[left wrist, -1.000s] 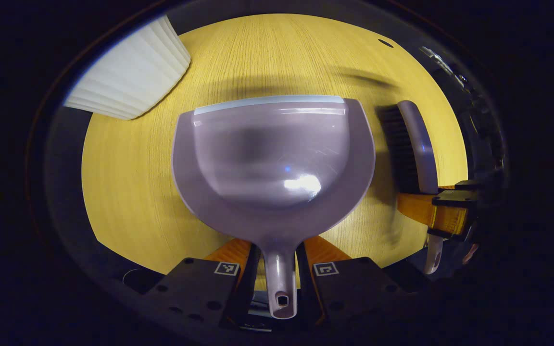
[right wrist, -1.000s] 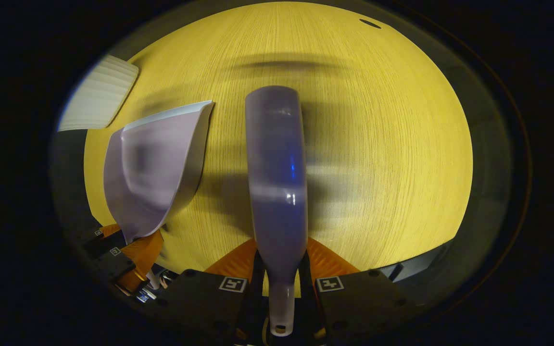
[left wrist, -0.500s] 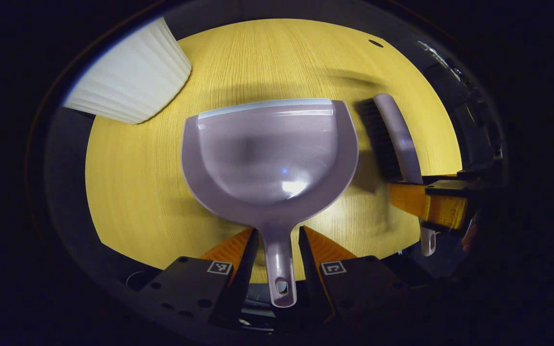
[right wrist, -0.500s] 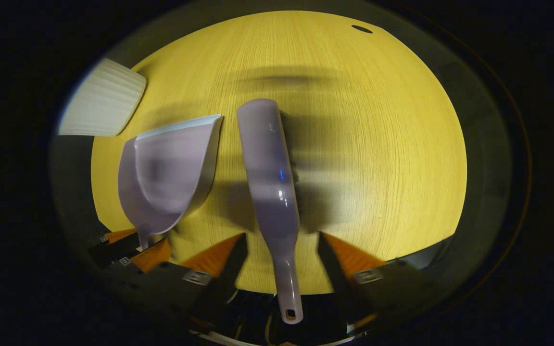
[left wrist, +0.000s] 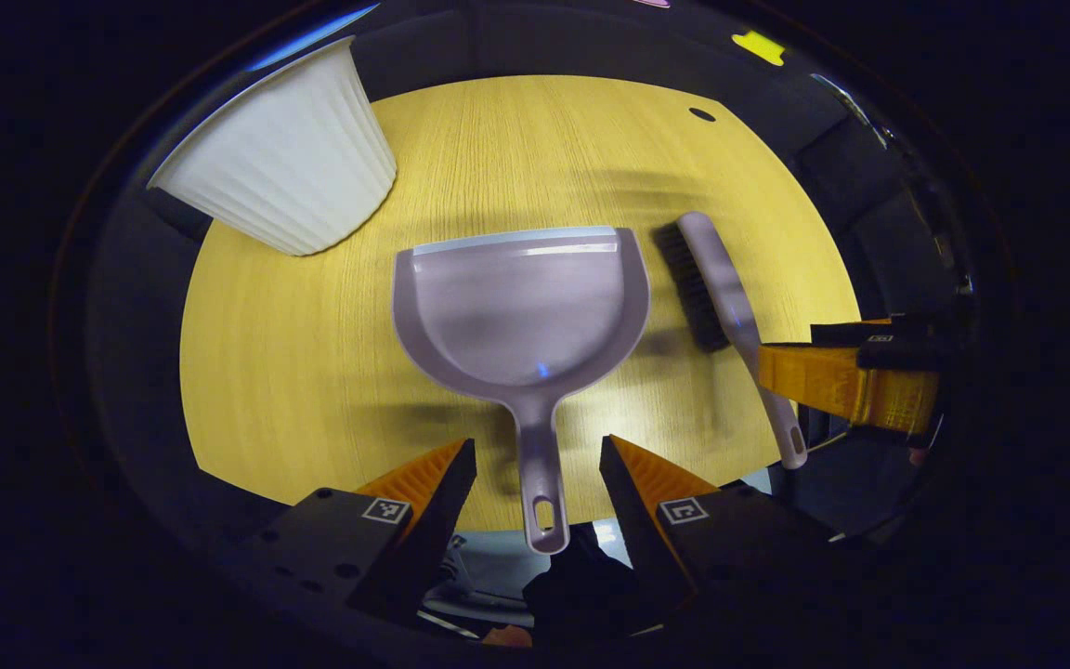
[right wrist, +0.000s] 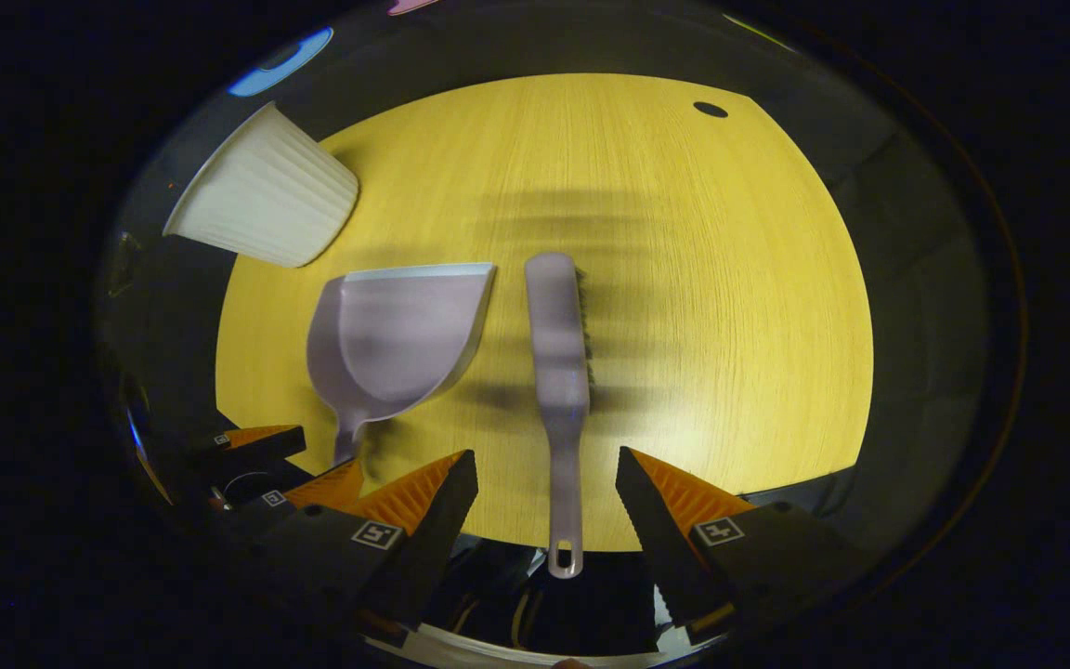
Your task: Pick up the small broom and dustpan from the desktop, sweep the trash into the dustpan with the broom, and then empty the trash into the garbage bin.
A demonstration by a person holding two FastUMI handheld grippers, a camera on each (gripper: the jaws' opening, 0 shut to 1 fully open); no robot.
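Both grippers released: left gripper (left wrist: 537,465) straddles the dustpan (left wrist: 521,307) handle, right gripper (right wrist: 544,478) straddles the broom (right wrist: 558,362) handle. Dustpan and broom lie side by side on the desktop (right wrist: 730,279), near the garbage bin (left wrist: 284,177).

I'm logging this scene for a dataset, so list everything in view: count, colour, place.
dustpan: one, lilac, middle of the desktop, handle between the left claw's open fingers.
broom: one, lilac with dark bristles, right of the dustpan, handle toward the right claw.
garbage bin: one, white, ribbed, far left by the desktop edge.
desktop: one, yellow wood grain, small dark hole at the far right.
left claw: one, orange and black, open.
right claw: one, orange and black, open.
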